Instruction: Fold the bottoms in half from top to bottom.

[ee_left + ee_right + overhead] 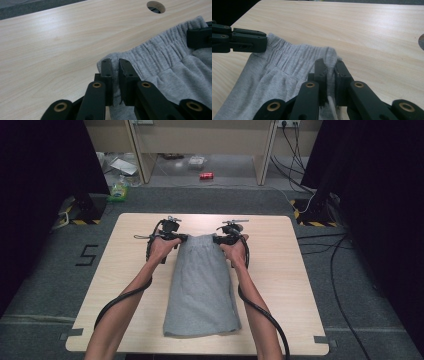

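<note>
Grey folded shorts (202, 290) lie lengthwise on the wooden table (280, 270), elastic waistband at the far end. My left gripper (182, 238) is shut on the waistband's left corner; in the left gripper view its jaws pinch the grey fabric (150, 57) at the gripper (115, 65). My right gripper (218, 239) is shut on the right corner; in the right gripper view the cloth (287, 65) is clamped in the gripper (331, 66). Each gripper view also shows the other gripper's black jaws at the opposite corner. The waistband end is slightly raised off the table.
A round cable hole (156, 6) is cut in the table beyond the shorts. On the floor past the table stand a wooden desk frame (200, 140), a red can (206, 175), a green bottle (119, 190) and cables (320, 245).
</note>
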{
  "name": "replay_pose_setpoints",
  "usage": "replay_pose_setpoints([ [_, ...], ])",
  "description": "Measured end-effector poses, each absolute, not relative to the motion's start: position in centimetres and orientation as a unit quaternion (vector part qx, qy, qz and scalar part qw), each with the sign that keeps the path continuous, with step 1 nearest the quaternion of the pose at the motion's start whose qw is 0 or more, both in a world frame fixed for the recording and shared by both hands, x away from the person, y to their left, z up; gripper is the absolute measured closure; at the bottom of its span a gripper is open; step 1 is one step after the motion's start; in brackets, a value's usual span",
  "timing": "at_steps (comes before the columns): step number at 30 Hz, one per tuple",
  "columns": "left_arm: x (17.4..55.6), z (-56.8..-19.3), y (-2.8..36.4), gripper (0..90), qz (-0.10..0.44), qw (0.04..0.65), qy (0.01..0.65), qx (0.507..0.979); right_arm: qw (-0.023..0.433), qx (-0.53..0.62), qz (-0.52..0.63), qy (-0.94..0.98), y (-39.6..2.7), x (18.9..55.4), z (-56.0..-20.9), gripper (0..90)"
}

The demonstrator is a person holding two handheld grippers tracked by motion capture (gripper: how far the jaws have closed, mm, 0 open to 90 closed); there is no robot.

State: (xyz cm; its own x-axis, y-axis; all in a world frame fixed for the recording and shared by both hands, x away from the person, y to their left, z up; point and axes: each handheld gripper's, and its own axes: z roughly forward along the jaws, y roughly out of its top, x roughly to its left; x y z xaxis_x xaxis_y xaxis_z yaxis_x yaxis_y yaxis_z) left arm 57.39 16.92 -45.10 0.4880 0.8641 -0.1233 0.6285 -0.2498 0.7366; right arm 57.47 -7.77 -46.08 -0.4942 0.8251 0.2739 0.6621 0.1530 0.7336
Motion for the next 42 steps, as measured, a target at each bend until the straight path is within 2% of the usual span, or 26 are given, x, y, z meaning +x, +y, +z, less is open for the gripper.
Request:
replay_pose_setpoints([
  [8, 56.5, -43.9, 17.2, 82.4, 0.157, 0.392, 0.467, 0.777, 0.102, 0.476, 0.438, 0.756, -8.1, 56.5, -44.6, 83.0],
  [16, 53.9, -42.0, 17.4, 82.4, 0.161, 0.422, 0.425, 0.785, 0.106, 0.449, 0.465, 0.756, -9.0, 54.2, -42.7, 83.0],
  [28, 48.5, -39.6, 17.6, 82.4, 0.17, 0.46, 0.363, 0.792, 0.107, 0.407, 0.503, 0.755, -10.6, 49.6, -41.0, 83.0],
  [42, 40.6, -39.9, 18.5, 82.5, 0.152, 0.506, 0.308, 0.791, 0.105, 0.352, 0.527, 0.766, -11.5, 42.1, -40.4, 83.0],
])
